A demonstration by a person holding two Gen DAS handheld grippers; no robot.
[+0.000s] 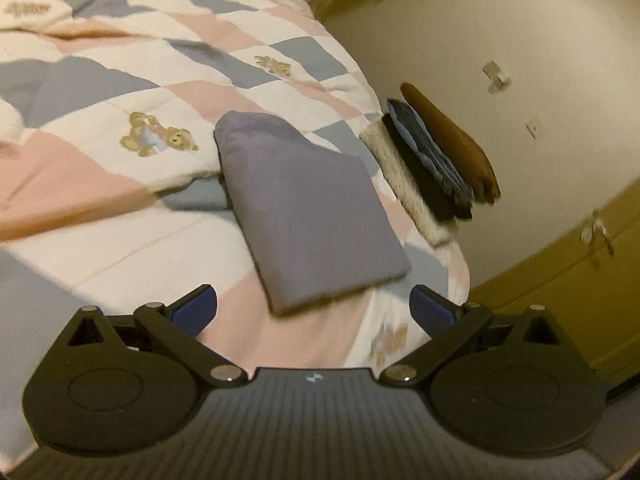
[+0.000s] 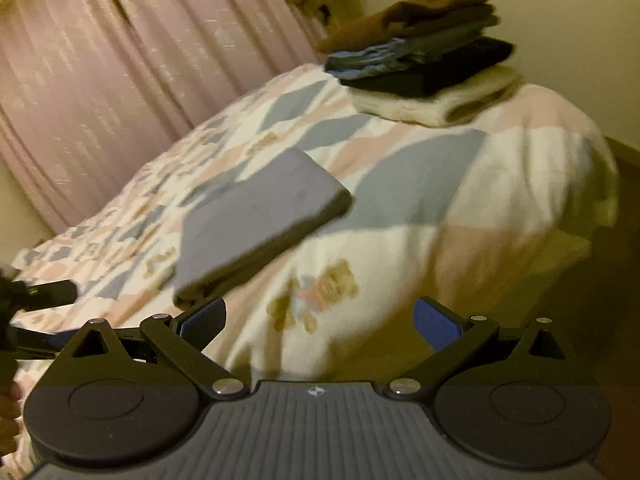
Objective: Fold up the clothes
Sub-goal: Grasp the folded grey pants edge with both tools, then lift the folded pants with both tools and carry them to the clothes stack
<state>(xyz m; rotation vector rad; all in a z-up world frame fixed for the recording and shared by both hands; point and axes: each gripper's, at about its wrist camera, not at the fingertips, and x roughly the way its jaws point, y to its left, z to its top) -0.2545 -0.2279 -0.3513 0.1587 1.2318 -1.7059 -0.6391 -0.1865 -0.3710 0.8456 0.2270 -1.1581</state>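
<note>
A folded grey-purple garment (image 1: 308, 216) lies flat on the patchwork quilt (image 1: 120, 184) near the bed's corner. My left gripper (image 1: 314, 312) hangs open just short of its near edge, nothing between the blue pads. In the right wrist view the same folded garment (image 2: 256, 216) lies on the quilt (image 2: 460, 208), and my right gripper (image 2: 320, 324) is open in front of it, with its left pad close to the garment's near corner. A stack of folded clothes (image 1: 436, 160) sits at the bed's corner: cream at the bottom, then black, blue and brown. It shows again as the stack (image 2: 428, 56) beyond the garment.
The quilt is rumpled with a raised fold (image 1: 100, 168) left of the garment. Pink curtains (image 2: 120, 64) hang behind the bed. Pale floor (image 1: 500, 40) and a yellow cabinet (image 1: 568, 280) lie past the bed edge. The other gripper (image 2: 36, 296) shows at the left edge.
</note>
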